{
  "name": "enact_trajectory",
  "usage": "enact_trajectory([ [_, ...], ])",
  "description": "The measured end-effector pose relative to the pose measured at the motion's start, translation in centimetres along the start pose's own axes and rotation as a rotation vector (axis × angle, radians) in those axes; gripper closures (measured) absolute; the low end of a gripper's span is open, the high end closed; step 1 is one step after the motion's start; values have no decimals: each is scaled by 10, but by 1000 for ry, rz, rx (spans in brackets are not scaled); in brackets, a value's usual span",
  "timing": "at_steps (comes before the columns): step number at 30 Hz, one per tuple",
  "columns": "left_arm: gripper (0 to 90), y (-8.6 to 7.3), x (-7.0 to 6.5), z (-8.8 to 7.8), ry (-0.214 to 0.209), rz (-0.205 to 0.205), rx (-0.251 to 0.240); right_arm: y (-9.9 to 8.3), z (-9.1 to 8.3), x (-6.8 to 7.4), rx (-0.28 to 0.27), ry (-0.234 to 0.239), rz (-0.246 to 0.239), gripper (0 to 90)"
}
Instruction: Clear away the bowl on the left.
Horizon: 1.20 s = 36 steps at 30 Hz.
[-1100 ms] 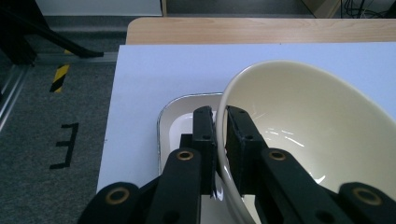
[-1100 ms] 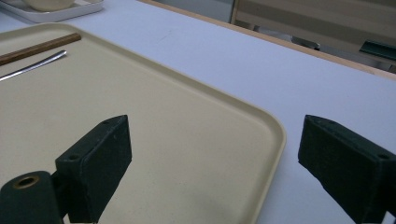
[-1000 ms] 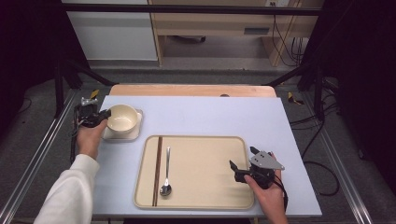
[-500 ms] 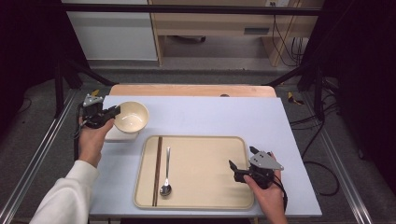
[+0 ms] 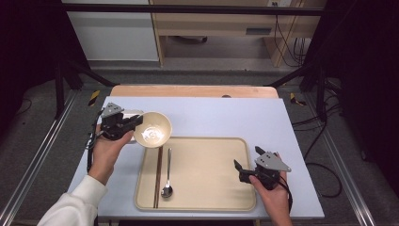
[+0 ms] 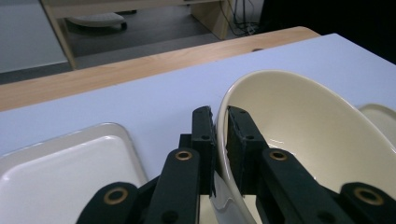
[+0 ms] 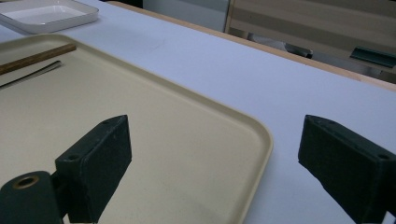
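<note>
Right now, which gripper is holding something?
The left gripper: its jaws pinch the rim of the cream bowl. The right gripper stands wide open with nothing between its jaws, over the beige tray.

Spoon (image 5: 167, 178) and chopsticks (image 5: 158, 176) on beige tray (image 5: 211, 188); white dish (image 6: 56, 172).

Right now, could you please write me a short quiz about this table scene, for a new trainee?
1. True or false: the left claw is clamped on the rim of the cream bowl.
2. Which things lie inside the beige tray? A) a fork and a knife B) a spoon and brown chopsticks C) a cup
3. In a few words: how do the jaws of the right claw stand, and is anything between them?

Key
1. True; one jaw is inside the rim, one outside.
2. B
3. Wide open, nothing gripped; in the right gripper view the tray's corner edge lies below the gap.
</note>
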<state>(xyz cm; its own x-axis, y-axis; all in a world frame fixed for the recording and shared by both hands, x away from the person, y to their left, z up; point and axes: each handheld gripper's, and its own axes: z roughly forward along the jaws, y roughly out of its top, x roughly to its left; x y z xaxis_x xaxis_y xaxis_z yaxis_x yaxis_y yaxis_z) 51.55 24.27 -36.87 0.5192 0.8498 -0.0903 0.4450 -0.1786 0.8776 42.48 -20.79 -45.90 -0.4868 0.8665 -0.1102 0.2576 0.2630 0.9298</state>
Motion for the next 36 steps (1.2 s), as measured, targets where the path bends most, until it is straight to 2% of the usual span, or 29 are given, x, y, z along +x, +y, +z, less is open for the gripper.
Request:
enact_trajectory([
  [6, 816, -6, -23, 4, -55, 36, 19, -1, 0, 0, 3, 0, -2, 99],
  [9, 816, -11, -35, 6, -97, 29, 25, 0, 0, 0, 1, 0, -1, 99],
  [13, 816, -19, -53, 11, -146, 57, 47, 0, 1, 1, 2, 1, -8, 99],
  [16, 815, -25, -66, 17, -180, 77, 75, 0, 1, 1, 1, 2, -7, 99],
  [21, 816, -33, -87, 30, -228, 88, 103, -1, -1, -1, -3, 1, -4, 99],
  [29, 815, -42, -109, 42, -272, 108, 132, 0, -2, -1, -5, -1, -4, 100],
  [36, 814, -49, -113, 46, -285, 101, 145, 0, -1, -2, -4, -1, -7, 99],
])
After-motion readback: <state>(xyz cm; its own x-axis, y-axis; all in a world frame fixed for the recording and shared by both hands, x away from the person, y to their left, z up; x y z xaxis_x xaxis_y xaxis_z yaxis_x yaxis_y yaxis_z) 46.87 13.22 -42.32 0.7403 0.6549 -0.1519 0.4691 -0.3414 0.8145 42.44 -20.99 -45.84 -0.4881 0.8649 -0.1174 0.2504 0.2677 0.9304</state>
